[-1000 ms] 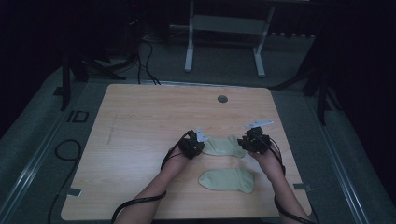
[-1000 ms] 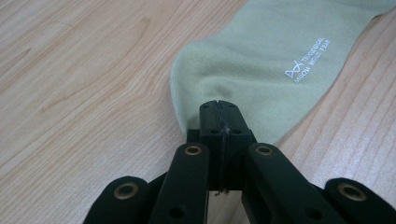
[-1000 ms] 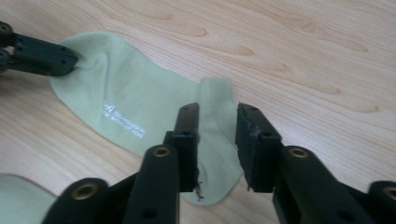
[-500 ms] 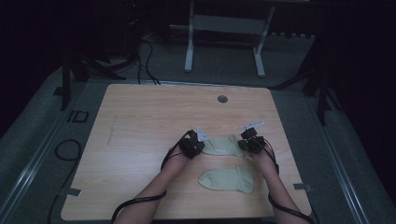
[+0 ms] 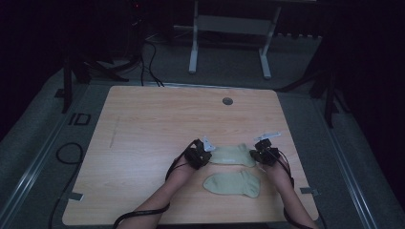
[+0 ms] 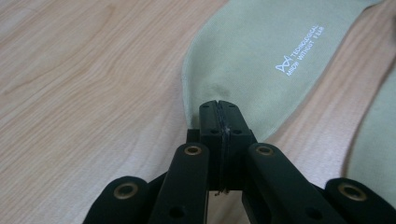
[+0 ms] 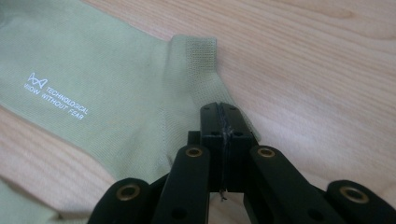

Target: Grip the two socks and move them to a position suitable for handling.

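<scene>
The table [image 5: 143, 133] is a pale wood-grain top with a round cable hole near its far edge. Two pale green socks lie toward the person's side of it. The far sock [image 5: 233, 155] is stretched out flat between the two grippers; it carries small white lettering on its side. The near sock [image 5: 232, 184] lies just below it, apart from both grippers and untouched.

The left gripper [image 5: 204, 151] is clamped on the left end of the far sock; in the left gripper view the jaws meet with the fabric edge pinched between them [image 6: 218, 122]. The right gripper [image 5: 258, 153] is clamped on the opposite end, near the ribbed cuff [image 7: 201, 51]; its jaws have just been closing, and in the right gripper view they now meet on the cloth [image 7: 219, 123].

Judgement: the grasping step appears complete, with the far sock held at both ends. The likely next move is to lift it and carry it over the near sock to pair them. That calls for both hands rising together, keeping the cloth lightly taut, and matching cuff to cuff before release.
</scene>
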Action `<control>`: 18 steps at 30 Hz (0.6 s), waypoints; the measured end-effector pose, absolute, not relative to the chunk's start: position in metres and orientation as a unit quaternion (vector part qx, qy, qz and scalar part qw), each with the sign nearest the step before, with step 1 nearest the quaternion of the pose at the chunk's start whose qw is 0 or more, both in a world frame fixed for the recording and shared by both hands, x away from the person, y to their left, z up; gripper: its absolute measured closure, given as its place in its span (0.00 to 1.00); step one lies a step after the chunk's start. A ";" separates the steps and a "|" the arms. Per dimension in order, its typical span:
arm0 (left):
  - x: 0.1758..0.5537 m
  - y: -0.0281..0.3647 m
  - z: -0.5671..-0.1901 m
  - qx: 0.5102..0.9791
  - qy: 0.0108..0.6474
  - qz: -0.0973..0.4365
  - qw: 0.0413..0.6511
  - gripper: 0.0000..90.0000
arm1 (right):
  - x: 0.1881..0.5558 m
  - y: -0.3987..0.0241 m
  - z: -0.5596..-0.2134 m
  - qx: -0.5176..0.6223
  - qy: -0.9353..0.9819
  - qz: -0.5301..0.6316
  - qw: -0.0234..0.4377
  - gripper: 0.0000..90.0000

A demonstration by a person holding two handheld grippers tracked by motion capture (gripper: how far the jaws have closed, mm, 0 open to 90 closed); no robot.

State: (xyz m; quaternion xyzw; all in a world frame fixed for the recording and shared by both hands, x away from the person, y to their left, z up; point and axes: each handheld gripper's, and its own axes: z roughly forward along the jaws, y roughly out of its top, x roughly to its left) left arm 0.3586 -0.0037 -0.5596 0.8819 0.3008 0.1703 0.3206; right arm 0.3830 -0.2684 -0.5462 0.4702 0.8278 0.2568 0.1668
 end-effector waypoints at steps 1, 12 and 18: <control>0.359 -0.004 -0.560 0.882 0.301 0.170 0.321 0.99 | 0.383 -0.268 -0.546 0.470 0.828 0.257 0.167 0.99; 0.358 -0.005 -0.555 0.875 0.309 0.171 0.331 0.76 | 0.383 -0.270 -0.545 0.470 0.828 0.275 0.136 0.79; 0.354 0.002 -0.545 0.871 0.315 0.156 0.343 0.64 | 0.378 -0.275 -0.534 0.464 0.822 0.302 0.131 0.54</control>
